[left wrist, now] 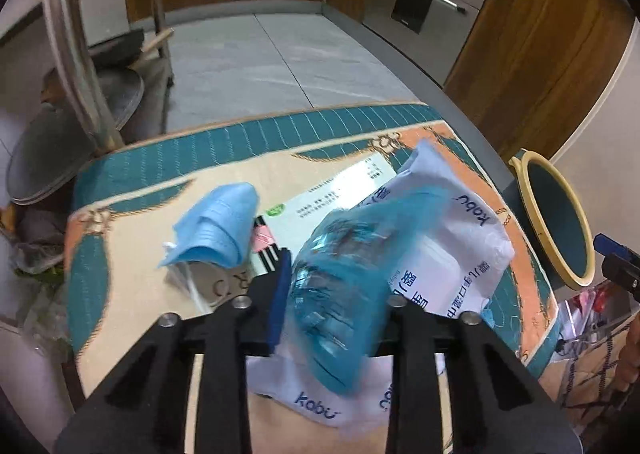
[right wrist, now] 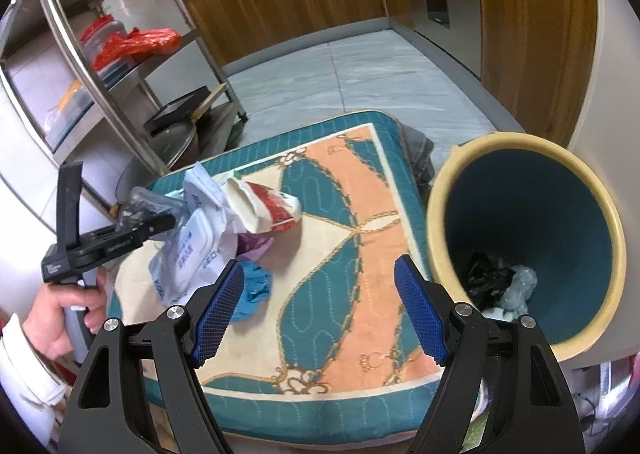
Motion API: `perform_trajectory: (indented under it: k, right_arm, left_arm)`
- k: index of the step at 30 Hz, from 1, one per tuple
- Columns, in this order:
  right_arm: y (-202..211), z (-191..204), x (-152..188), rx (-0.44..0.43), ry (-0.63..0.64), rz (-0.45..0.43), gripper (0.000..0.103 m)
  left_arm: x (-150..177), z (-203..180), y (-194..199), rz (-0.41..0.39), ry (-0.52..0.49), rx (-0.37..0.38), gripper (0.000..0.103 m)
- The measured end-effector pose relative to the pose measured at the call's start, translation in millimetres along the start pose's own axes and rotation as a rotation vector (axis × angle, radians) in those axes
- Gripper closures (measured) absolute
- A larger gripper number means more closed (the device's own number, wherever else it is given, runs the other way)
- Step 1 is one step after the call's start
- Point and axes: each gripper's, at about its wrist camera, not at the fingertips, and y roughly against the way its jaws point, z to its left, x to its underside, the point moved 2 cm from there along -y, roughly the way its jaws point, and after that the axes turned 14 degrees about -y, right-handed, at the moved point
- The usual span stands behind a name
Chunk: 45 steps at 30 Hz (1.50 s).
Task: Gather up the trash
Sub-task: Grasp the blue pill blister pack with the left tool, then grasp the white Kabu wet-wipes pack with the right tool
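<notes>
Working over a patterned quilted pad (left wrist: 120, 182) strewn with trash, kitchen floor beyond.

Left gripper (left wrist: 340, 282): pinching a crumpled blue translucent plastic bag (left wrist: 340, 254), blurred, held just above the pad. Near pad pressing against the bag's side; far pad hidden behind it, so taking the grip from the one visible contact.

Lying under and behind the bag: a white wet-wipes pack (left wrist: 440, 238), partly crumpled, overlapping a printed white leaflet (left wrist: 332, 190). Resting left of these, a folded blue face mask (left wrist: 216, 230), its ear loop trailing toward the camera.

Right gripper (right wrist: 320, 310): hanging over the pad's peach-and-teal stretch with jaws spread wide, nothing between them. Sitting just beside its left finger, a small wad of blue material (right wrist: 256, 282); further back, a purple wrapper (right wrist: 256, 244) and a squashed red-and-white carton (right wrist: 268, 206).

Standing off the pad's right edge, touching or nearly touching it: a cream-rimmed bin (right wrist: 440, 214), teal inside, already holding a black bag (right wrist: 492, 278) and pale plastic.

Showing at far left of the right wrist view: a hand (right wrist: 68, 314) in a white sleeve, clutching the other tool's handle.
</notes>
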Motion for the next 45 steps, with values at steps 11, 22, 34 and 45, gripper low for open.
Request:
perform_trajectory:
  k: [11, 22, 34, 45]
  right_arm:
    - [-19.6, 28.6, 8.3, -0.037, 0.045, 0.032, 0.025]
    - [-59.7, 53.0, 18.9, -0.114, 0.057, 0.112, 0.038]
    - [-99.9, 66.1, 13.6, -0.183, 0.034, 0.149, 0.053]
    - [-83.0, 91.1, 17.5, -0.231, 0.106, 0.122, 0.096]
  left_arm:
    - [-7.0, 10.6, 51.9, -0.092, 0.047, -0.077, 0.091]
    - [-4.8, -6.6, 89.2, -0.059, 0.030, -0.035, 0.091]
    - [9.7, -10.4, 98.8, -0.076, 0.077, 0.025, 0.091]
    - [8.4, -6.3, 103.2, -0.105, 0.092, 0.015, 0.091]
